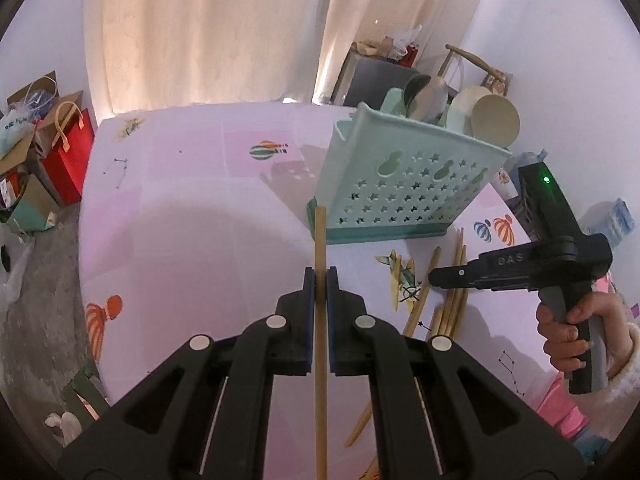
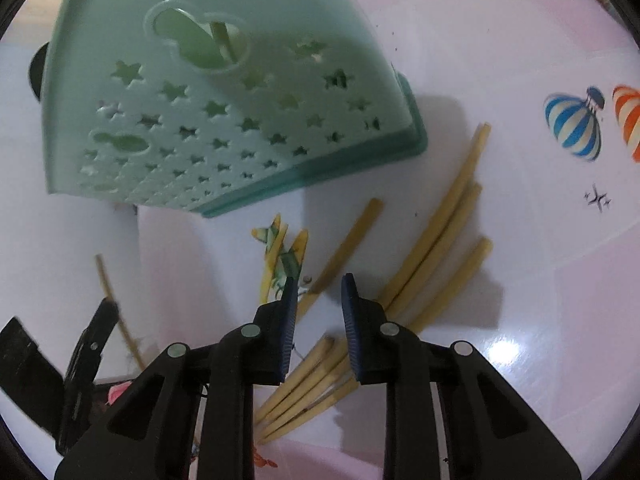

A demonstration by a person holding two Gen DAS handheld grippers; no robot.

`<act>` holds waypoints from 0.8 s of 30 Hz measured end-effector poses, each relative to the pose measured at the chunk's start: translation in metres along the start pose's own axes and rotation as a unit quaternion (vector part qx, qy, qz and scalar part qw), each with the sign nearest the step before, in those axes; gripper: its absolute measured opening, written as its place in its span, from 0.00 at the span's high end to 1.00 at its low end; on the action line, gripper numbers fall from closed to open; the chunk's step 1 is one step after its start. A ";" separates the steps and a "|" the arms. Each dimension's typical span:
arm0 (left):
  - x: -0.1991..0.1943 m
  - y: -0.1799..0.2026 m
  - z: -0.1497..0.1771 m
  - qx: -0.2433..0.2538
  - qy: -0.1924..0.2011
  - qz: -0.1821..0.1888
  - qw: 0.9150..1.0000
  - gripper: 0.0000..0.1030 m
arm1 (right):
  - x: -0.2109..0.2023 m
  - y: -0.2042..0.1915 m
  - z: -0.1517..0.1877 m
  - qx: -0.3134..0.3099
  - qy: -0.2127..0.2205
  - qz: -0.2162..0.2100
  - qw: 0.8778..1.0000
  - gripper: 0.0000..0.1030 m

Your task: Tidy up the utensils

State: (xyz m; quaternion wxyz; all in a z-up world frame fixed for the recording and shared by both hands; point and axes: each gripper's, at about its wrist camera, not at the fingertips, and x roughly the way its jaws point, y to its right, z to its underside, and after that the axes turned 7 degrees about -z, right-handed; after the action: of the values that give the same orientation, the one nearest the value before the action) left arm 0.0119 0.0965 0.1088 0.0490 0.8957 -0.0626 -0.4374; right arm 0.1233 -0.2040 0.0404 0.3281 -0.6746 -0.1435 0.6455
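My left gripper (image 1: 320, 276) is shut on a single wooden chopstick (image 1: 320, 240), which stands up between the pads, its upper end near the base of the mint-green caddy (image 1: 404, 184). The caddy has star-shaped holes and holds spoons and ladles (image 1: 494, 120). In the right wrist view my right gripper (image 2: 320, 284) hangs with its jaws apart over several loose chopsticks (image 2: 436, 248) lying on the table right of the caddy (image 2: 224, 112). One chopstick (image 2: 352, 240) runs under the gap, and the pads press on nothing. A hand holds the right gripper (image 1: 434, 278) at the right of the left wrist view.
The round table (image 1: 180, 220) wears a pink-white cloth printed with balloons and planes. On the floor at the left stand a red bag (image 1: 66, 152) and cardboard boxes. A dark cabinet (image 1: 376, 76) and a wooden chair stand behind the table, in front of curtains.
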 end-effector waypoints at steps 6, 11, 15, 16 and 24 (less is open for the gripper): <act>-0.008 -0.006 0.007 0.000 0.006 -0.005 1.000 0.96 | 0.006 -0.021 -0.007 -0.010 0.022 0.067 0.997 0.78; -0.012 -0.007 0.014 0.006 0.007 -0.012 1.000 0.96 | 0.014 -0.041 -0.001 -0.037 0.055 0.117 0.991 0.79; -0.012 -0.005 0.017 0.011 0.004 -0.013 1.000 0.96 | 0.018 -0.048 0.010 -0.031 0.085 0.142 0.986 0.83; -0.012 -0.005 0.017 0.013 0.003 -0.012 1.000 0.96 | 0.022 -0.053 0.015 -0.039 0.090 0.155 0.983 0.85; -0.022 -0.009 0.013 0.001 0.015 -0.006 1.000 0.96 | 0.022 -0.046 0.037 -0.008 0.110 0.102 0.989 0.94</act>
State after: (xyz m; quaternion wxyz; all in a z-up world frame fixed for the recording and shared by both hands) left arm -0.0111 0.1081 0.1167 0.0464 0.9027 -0.0574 -0.4239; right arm 0.1008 -0.1469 0.0540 0.2692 -0.7550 -0.0425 0.5964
